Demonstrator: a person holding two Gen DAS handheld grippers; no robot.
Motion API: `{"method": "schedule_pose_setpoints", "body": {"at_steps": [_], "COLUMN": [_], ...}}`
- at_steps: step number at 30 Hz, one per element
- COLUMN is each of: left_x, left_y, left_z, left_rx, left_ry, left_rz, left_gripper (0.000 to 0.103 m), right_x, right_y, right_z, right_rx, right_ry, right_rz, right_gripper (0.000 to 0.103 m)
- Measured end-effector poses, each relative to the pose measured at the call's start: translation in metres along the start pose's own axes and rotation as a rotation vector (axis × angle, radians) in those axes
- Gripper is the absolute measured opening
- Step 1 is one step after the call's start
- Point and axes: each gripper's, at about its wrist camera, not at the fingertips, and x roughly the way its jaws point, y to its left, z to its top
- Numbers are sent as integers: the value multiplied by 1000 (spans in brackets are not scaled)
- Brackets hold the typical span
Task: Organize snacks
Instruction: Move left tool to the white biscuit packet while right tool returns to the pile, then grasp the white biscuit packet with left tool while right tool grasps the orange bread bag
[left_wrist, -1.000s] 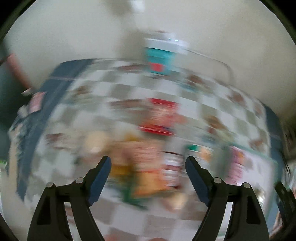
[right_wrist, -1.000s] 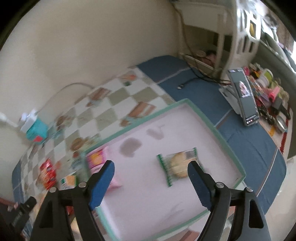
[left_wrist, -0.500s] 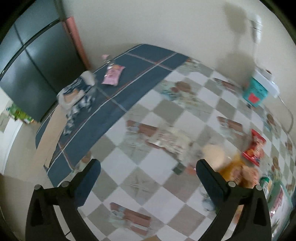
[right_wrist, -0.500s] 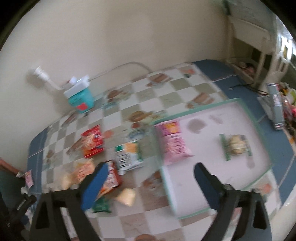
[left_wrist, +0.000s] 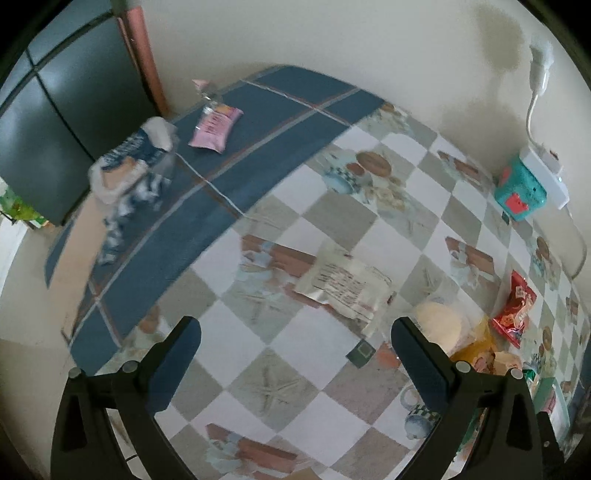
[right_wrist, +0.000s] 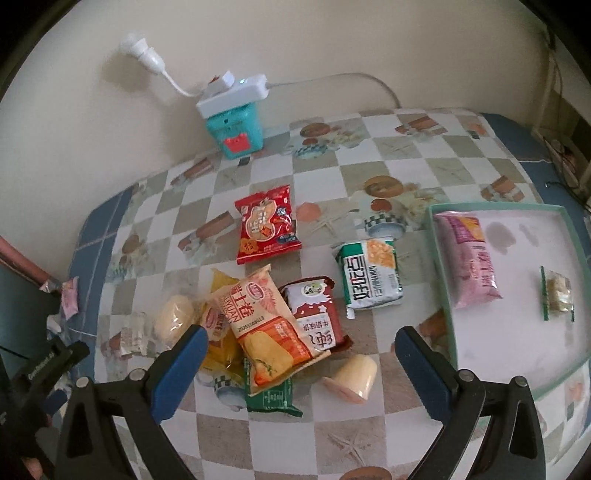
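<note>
A home: checked tablecloth (right_wrist: 424, 147), fridge (left_wrist: 55, 122) beside it, power strip (right_wrist: 236, 92) against the wall.

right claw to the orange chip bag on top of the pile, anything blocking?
Nothing visible. The right claw is open just short of the orange chip bag, which lies on top of the pile with no packet over it.

Red snack bag (right_wrist: 266, 224) (checkered tablecloth (right_wrist: 424, 147)), teal-rimmed tray (right_wrist: 441, 273).

- I see a pink packet (right_wrist: 468, 263) and small green-edged biscuit (right_wrist: 557, 295) lying flat in the tray (right_wrist: 440, 266).
- Red (right_wrist: 266, 224), white-green (right_wrist: 371, 277) and orange (right_wrist: 266, 325) packets lie on my counter (right_wrist: 424, 155).
</note>
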Motion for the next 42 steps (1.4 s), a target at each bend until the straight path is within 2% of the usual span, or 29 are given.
{"method": "schedule_pose_setpoints", "body": {"at_steps": [3,14,17,21,26,33,38,39,42], "left_x": [16,59,76,92,105,111,113,114,114], "left_y": [-6,-29,-22,-13,-11,4,23,24,19], "left_z": [6,24,30,37,37,36,39,39,38], "left_rx": [14,122,39,-57,-52,9,-29,-29,-21], "left_ry": [28,48,77,77,85,161,173,172,166], "left_rz": [-5,-14,-56,-98,-73,-6,11,13,14], "left_gripper": [103,103,103,103,103,103,102,102,102], "right_x": [13,53,57,58,62,63,63,63,63], "right_y": [4,14,16,17,19,20,15,15,14], "right_z": [2,3,2,3,3,1,1,0,0], "right_rx": [-21,-65,-78,-88,-94,-107,-97,-94,-91], "right_ry": [26,100,107,102,107,122,122,120,120], "right_rz": [-4,-26,-34,-38,-45,-63,-65,-64,-41], "right_gripper": [103,103,103,103,103,103,102,101,84]}}
